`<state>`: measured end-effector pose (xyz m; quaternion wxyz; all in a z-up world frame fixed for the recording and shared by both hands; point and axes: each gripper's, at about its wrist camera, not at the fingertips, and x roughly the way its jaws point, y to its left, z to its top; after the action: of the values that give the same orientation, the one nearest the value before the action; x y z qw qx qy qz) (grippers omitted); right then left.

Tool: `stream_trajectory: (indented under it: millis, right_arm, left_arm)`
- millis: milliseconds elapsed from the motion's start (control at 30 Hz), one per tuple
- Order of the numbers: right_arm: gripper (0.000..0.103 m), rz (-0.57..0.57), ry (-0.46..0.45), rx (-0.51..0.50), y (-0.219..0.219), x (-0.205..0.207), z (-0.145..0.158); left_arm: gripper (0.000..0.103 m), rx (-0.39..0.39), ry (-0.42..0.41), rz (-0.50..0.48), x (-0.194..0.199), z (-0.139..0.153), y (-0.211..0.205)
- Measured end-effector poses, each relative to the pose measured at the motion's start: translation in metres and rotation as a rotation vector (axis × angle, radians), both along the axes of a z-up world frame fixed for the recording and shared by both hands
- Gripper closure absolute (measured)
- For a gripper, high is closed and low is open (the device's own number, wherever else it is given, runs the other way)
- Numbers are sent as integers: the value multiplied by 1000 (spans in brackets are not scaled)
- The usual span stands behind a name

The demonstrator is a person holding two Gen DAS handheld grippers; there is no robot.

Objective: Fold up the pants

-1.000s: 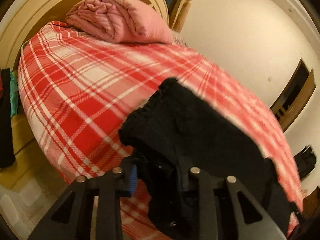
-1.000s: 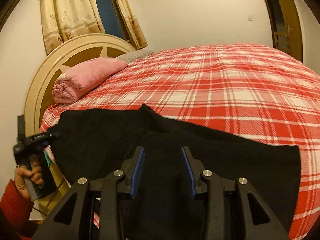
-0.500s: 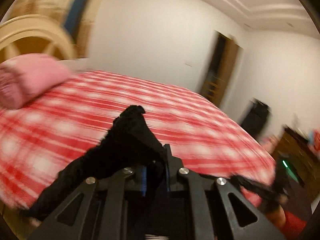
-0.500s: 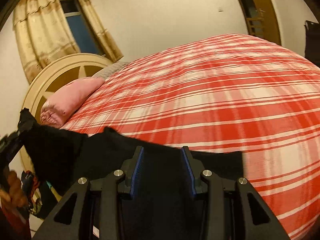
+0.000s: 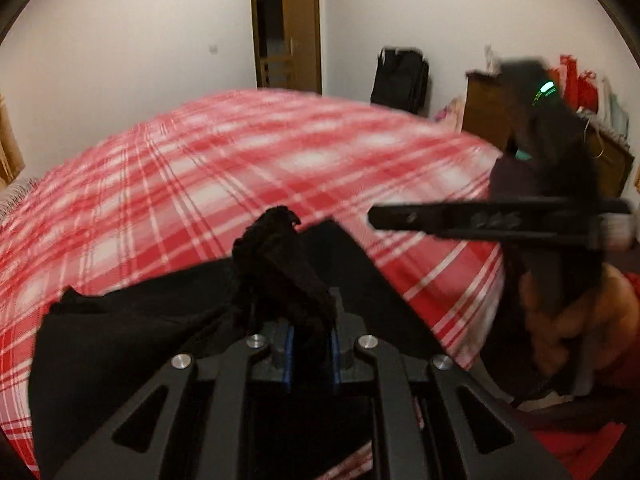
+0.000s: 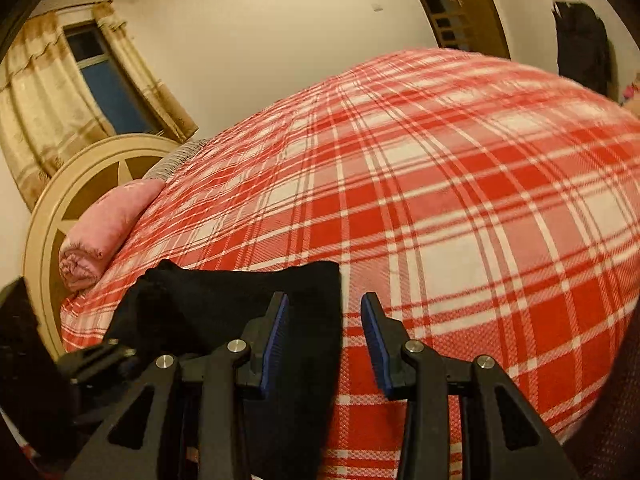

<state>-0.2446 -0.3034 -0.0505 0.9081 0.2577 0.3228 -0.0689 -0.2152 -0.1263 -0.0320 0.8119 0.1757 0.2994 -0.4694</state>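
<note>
Pants [image 5: 132, 344]: black, soft knit; lay on the plaid bed [image 5: 224, 168], near edge, from 7 to 12 o'clock of the left gripper in its own view.
Handling: judged light, limp, not slippery; would sag and drag rather than hold shape; not fragile.
Hold points: judged best at a hem or waistband corner, pinching all layers; the bunched ribbed edge served so here.
Left gripper [image 5: 312, 346]: jaws had just been closing; nearly together, clamped on a gathered ribbed edge of the pants, which stood up in a peak at 12 o'clock of the pads.
Right gripper [image 6: 325, 342]: jaws apart, nothing between the pads; the pants' straight edge ran under its left finger [image 6: 274, 340], bare plaid under the right one.
Pants, right view [image 6: 240, 300]: at 9 to 12 o'clock of that gripper, folded edge squared against the plaid.
Right gripper, seen from left view [image 5: 480, 218]: at 2 o'clock, blurred, gripped by a hand [image 5: 560, 328]; well apart from the clamped edge.
Pillow [image 6: 108, 232]: pink, rolled, at 10 o'clock in the right view, beside the headboard [image 6: 60, 200]; apart from the pants.
Fold state: judged partway; one edge lifted, not yet laid over.
</note>
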Motion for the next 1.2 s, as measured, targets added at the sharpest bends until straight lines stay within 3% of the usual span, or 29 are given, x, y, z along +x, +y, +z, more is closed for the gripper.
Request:
stream_trajectory:
  millis: [67, 133, 167, 200, 333, 400, 500, 567, 667, 767, 1000, 1100, 1200]
  right_arm:
    - [63, 34, -33, 58, -1, -1, 1]
    - [61, 87, -59, 118, 4, 2, 2]
    - [58, 108, -65, 144, 6, 3, 3]
    - [53, 120, -73, 165, 7, 3, 3]
    - [49, 144, -105, 236, 10, -1, 7]
    - [49, 165, -115, 274, 11, -3, 10]
    - [49, 213, -130, 281, 19, -8, 16]
    - [49, 270, -120, 292, 27, -11, 18]
    - [49, 428, -93, 366, 50, -13, 15]
    - [49, 563, -20, 453, 78, -7, -3]
    - [49, 618, 205, 634, 125, 34, -73]
    - [49, 643, 186, 641, 140, 50, -77]
    - [49, 667, 145, 646, 147, 58, -71]
  left_arm:
    - [80, 10, 42, -5, 3, 2, -1]
    - [49, -5, 80, -48, -1, 8, 2]
    - [23, -8, 97, -76, -2, 13, 5]
    - [10, -13, 82, -83, -3, 18, 11]
    - [8, -46, 14, -87, -3, 36, 29]
    - [1, -73, -14, -45, 5, 49, 48]
    - [0, -143, 31, 10, 26, 67, 88]
    - [0, -165, 61, 70, 40, 74, 113]
    - [0, -207, 32, 206, 54, 80, 154]
    - [0, -195, 24, 343, 66, 73, 187]
    - [0, -313, 145, 532, 80, 56, 239]
    - [0, -318, 154, 541, 78, 57, 247]
    - [0, -304, 104, 549, 74, 61, 246]
